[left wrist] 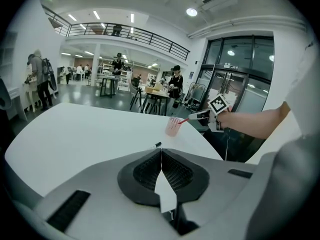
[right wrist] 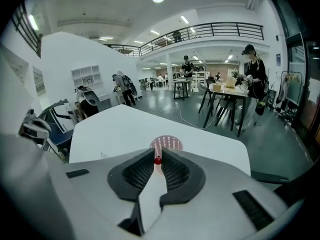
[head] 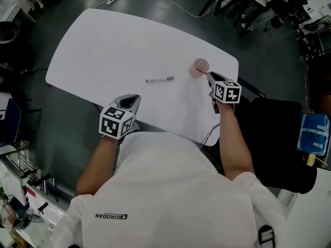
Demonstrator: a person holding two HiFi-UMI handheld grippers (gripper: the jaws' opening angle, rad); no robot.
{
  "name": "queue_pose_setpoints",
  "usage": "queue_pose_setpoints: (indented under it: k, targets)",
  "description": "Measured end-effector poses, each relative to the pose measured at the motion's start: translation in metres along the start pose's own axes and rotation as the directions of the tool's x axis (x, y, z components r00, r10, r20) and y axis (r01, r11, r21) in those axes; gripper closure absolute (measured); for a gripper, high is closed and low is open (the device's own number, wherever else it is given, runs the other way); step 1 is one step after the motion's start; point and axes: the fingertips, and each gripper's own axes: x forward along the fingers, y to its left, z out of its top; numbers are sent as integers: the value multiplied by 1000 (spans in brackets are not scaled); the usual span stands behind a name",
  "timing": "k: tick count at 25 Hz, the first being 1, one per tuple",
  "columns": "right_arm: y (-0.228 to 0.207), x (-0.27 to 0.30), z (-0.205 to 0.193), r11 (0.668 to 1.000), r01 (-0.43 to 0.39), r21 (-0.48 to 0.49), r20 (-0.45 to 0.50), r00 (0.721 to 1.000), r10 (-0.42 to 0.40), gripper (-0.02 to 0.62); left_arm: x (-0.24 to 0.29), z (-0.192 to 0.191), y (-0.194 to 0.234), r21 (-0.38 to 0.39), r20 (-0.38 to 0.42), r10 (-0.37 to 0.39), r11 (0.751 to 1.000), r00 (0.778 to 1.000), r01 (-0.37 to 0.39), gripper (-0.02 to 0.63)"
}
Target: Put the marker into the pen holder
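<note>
A pink mesh pen holder [head: 201, 66] stands near the table's far right edge. My right gripper [head: 211, 78] is just beside it, shut on a red marker [left wrist: 183, 120] that slants down to the holder's [left wrist: 173, 126] rim. In the right gripper view the marker's red end [right wrist: 158, 160] sits pinched between the jaws, with the holder [right wrist: 166, 144] right behind. A black and grey marker [head: 160, 79] lies flat on the middle of the table. My left gripper [head: 130, 103] hovers at the near edge, shut and empty [left wrist: 161, 151].
The white table [head: 114, 45] is rounded, with its right edge close behind the holder. A black chair [head: 279, 133] stands at the right of the table. Cables and other furniture lie on the dark floor beyond. People stand far off in the hall.
</note>
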Motion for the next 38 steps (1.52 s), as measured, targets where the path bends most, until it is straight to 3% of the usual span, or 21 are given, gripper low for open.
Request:
queue_pose_setpoints:
  k: [10, 16, 25, 38]
  targets:
    - [-5, 2, 6, 999, 50, 18, 28, 998, -51, 529, -2, -2, 11, -16, -5, 7, 1000, 1000, -7, 578]
    - [12, -12, 7, 1000, 20, -6, 56, 998, -20, 532, 6, 3, 15, -6, -14, -2, 1000, 1000, 2, 578]
    - [68, -37, 1, 987, -136, -85, 37, 990, 139, 554, 27, 0, -6, 47, -65, -70, 996, 995, 74, 578]
    - [165, -22, -53, 951, -303, -66, -52, 953, 300, 561, 25, -1, 12, 51, -82, -58, 997, 995, 62, 577]
